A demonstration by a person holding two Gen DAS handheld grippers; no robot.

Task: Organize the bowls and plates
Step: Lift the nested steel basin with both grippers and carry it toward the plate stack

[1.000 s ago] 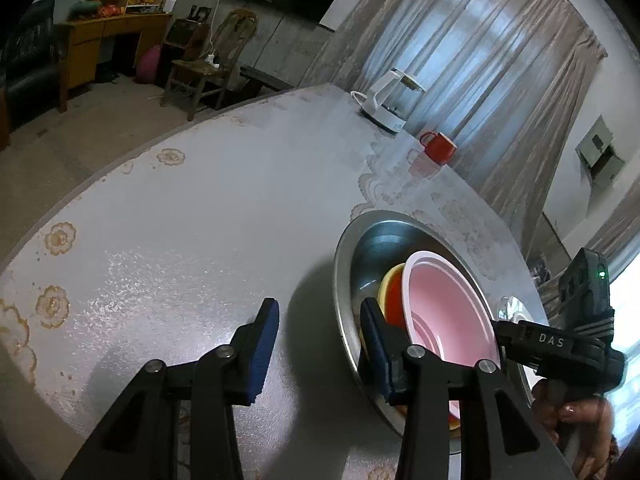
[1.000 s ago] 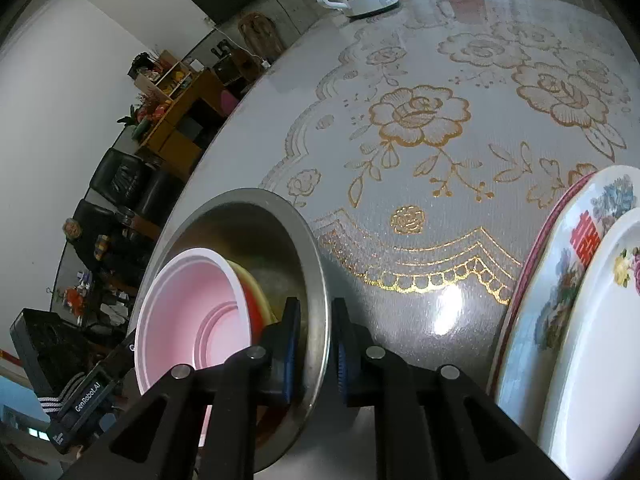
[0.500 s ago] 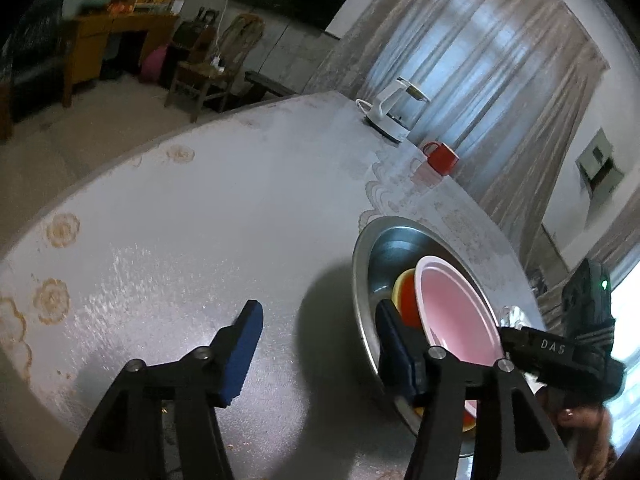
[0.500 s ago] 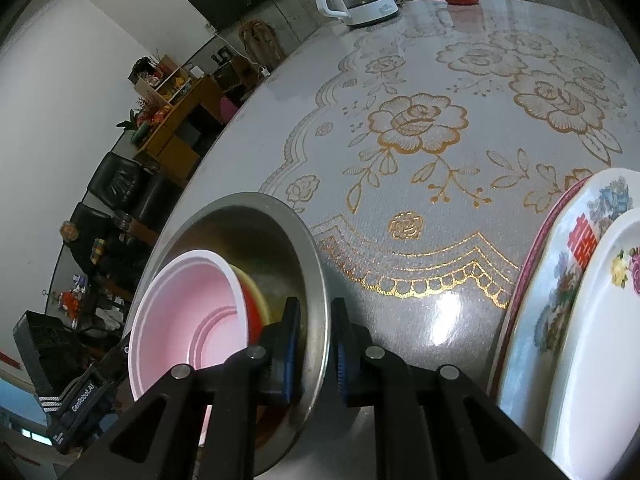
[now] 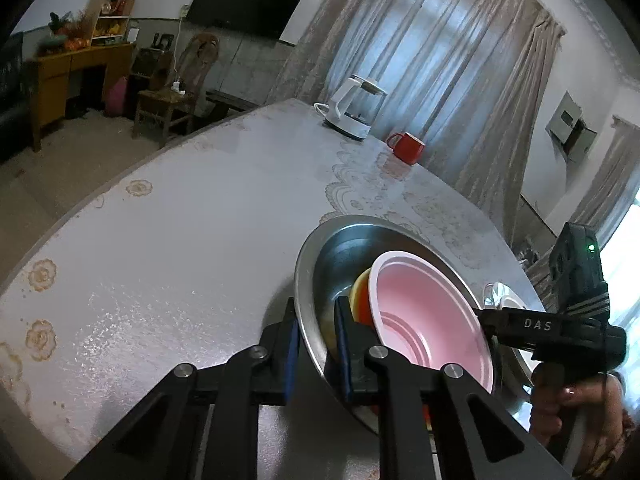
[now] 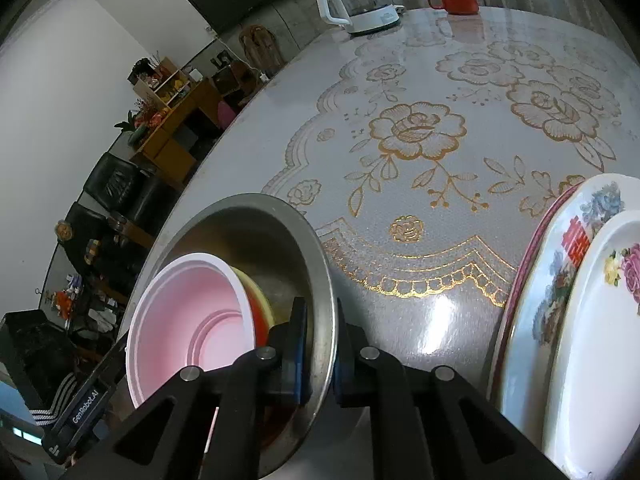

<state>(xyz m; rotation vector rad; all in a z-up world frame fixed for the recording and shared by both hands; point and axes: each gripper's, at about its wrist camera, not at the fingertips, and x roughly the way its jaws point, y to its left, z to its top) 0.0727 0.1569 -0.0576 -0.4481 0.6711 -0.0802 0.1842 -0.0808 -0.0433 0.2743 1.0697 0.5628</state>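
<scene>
A steel basin (image 5: 360, 222) sits on the lace-patterned table and holds a pink bowl (image 5: 424, 308) nested on orange and yellow bowls (image 5: 358, 296). My left gripper (image 5: 316, 344) is closing on the basin's near rim, one pad outside the wall and one inside. In the right wrist view the same basin (image 6: 248, 200) and pink bowl (image 6: 188, 312) appear. My right gripper (image 6: 322, 348) is shut on the opposite rim. Two floral plates (image 6: 560, 280) lie stacked at the right edge.
A white kettle (image 5: 352, 112) and a red mug (image 5: 406, 148) stand at the far side of the table (image 5: 180, 240). The table's curved edge runs along the left. Beyond it are a wooden chair, a desk and black sofas.
My left jaws were wide apart around the basin's rim and have come together on it. The right gripper has kept its hold on the other side of the rim.
</scene>
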